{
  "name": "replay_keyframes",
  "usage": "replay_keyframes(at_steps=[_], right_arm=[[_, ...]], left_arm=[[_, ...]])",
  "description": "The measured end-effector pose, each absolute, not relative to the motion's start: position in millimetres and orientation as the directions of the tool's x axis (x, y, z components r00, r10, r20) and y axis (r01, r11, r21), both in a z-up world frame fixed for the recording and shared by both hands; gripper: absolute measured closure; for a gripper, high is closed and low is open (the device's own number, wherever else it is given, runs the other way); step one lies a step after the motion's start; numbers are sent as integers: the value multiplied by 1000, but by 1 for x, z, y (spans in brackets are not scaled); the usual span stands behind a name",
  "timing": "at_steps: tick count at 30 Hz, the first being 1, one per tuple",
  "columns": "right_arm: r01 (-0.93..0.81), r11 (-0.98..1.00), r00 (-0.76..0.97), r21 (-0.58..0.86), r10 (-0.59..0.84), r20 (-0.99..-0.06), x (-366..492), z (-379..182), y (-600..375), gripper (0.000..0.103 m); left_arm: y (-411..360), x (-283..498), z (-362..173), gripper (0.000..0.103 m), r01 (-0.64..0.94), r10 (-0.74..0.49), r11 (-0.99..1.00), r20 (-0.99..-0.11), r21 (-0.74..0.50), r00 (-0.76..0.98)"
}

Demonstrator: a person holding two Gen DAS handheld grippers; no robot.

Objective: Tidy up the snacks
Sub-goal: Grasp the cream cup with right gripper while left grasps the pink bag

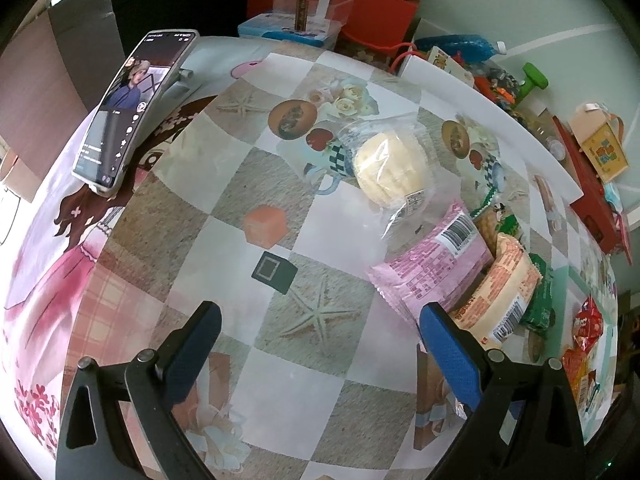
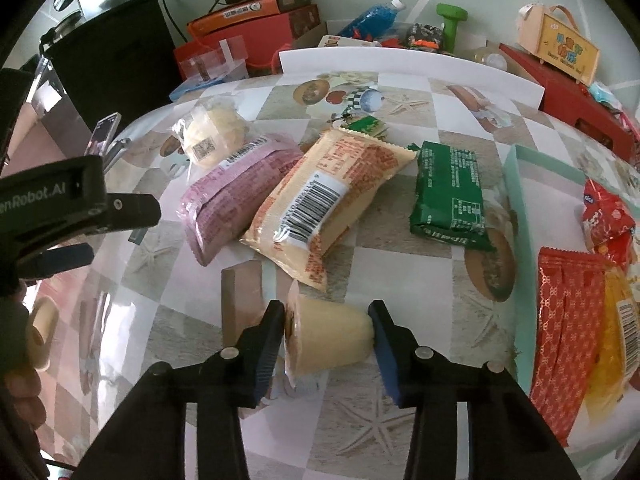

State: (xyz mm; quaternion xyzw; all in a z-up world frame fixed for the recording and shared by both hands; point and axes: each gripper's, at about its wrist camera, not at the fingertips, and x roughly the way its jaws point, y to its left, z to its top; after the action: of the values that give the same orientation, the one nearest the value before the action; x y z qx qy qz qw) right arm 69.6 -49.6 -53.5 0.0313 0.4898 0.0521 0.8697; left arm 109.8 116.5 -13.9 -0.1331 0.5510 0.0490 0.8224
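Observation:
My right gripper (image 2: 326, 320) is shut on a pale yellow pudding cup (image 2: 332, 336) that lies on its side, one pad on its lid rim, the other on its base. Beyond it lie a cream-and-orange pack (image 2: 324, 204), a pink pack (image 2: 236, 196), a green pack (image 2: 448, 192) and a clear-wrapped bun (image 2: 212, 132). A teal tray (image 2: 516, 208) at the right holds red packs (image 2: 568, 320). My left gripper (image 1: 320, 312) hangs open over the patterned tablecloth with nothing between its fingers; the pink pack (image 1: 436, 260) and bun (image 1: 390, 164) lie ahead to its right.
A phone on a stand (image 1: 132, 108) stands at the far left. An orange cube (image 1: 266, 220) and a black square tag (image 1: 274, 272) lie ahead of the left gripper. A white board (image 2: 400, 60) lines the far table edge, with boxes and toys (image 2: 560, 92) behind it.

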Motion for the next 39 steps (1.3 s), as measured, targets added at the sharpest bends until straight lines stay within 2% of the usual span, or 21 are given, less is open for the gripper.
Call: replay_keyframes(at_steps=[11,20,21,23,24,39], right_arm=[[-37,993,519,114,116,-847,73,-53,-62,59],[-32,991,516,128,126,-847,75,-53,-70,59],[-29,991,515,133,129,-847,76,-53,-71,59],[-28,990,513,140,134,-848,76,-54,-73,59],[-29,989,512,143,137,-848,76,-54,-73,59],[-36,987,502,156,153,-851,79,-54,-75,59]], left_arm=[[104,120,-11,4,-168,-103,967,-894,-193,436],[69,129,-9,5,-30,-100,991,-864,-132,494],[64,130,-10,7,-10,-96,993,-861,-116,499],[58,131,-11,21,17,-86,996,-860,-90,503],[56,132,-13,24,27,-82,996,-861,-79,502],[29,142,-33,35,109,-31,994,-869,26,493]])
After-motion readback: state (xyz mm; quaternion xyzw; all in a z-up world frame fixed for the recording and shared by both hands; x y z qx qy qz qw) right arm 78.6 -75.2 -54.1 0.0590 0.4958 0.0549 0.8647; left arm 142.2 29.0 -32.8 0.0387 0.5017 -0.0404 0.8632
